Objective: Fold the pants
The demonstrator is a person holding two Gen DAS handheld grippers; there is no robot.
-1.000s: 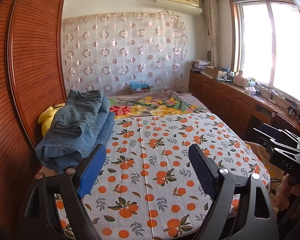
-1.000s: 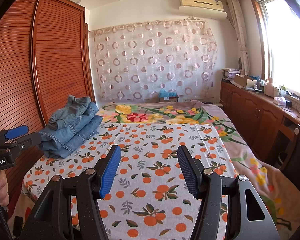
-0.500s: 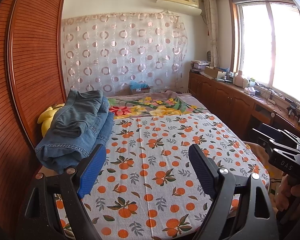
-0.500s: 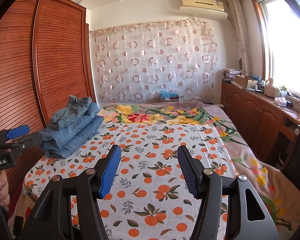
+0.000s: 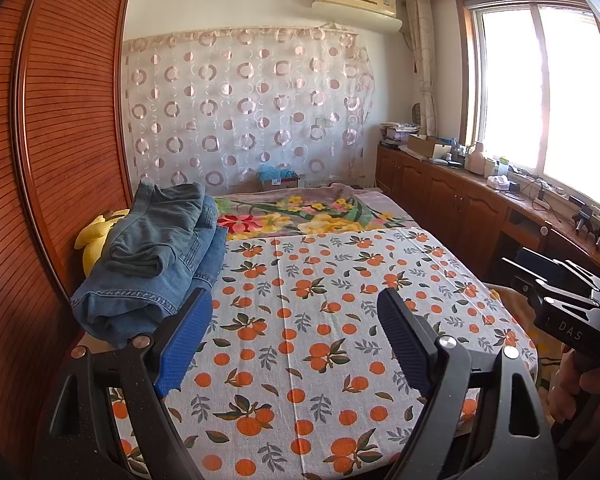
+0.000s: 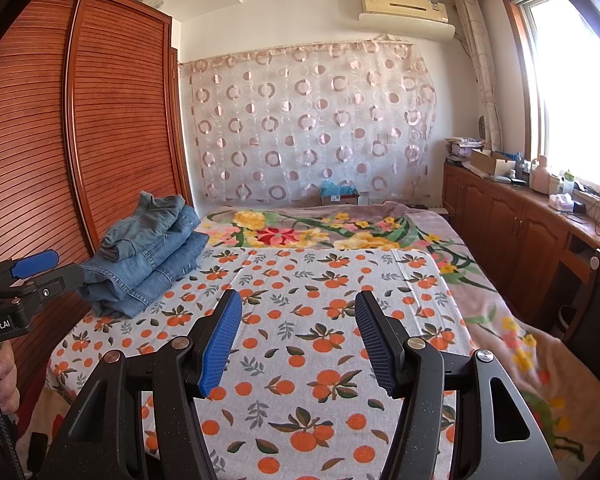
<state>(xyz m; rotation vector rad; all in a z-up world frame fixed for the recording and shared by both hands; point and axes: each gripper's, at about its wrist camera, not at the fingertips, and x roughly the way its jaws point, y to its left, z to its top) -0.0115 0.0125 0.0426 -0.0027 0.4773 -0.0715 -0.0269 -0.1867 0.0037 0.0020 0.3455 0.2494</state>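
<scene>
1. Blue jeans [image 5: 152, 256] piled in a folded stack on the left side of the bed, close to the brown wardrobe [image 5: 52, 160].
2. Stack lying on the orange-print sheet [image 5: 320, 320], with a yellow soft thing [image 5: 94, 236] peeking out behind it.
3. Left gripper [image 5: 296, 332] low over the near end of the bed, jaws wide apart, nothing between them.
4. Blue pad of its left finger [image 5: 184, 344] just in front of the jeans; touching or not, cannot tell.
5. Right gripper [image 6: 298, 336] over the middle of the sheet, jaws apart too, holding nothing, well away from the jeans.
6. Flower blanket [image 6: 300, 232] spread on the far half of the bed.
7. Spotted curtain [image 6: 312, 128] on the back wall, bright window [image 5: 540, 92] and a long wooden cabinet [image 5: 452, 200] on the right.
</scene>
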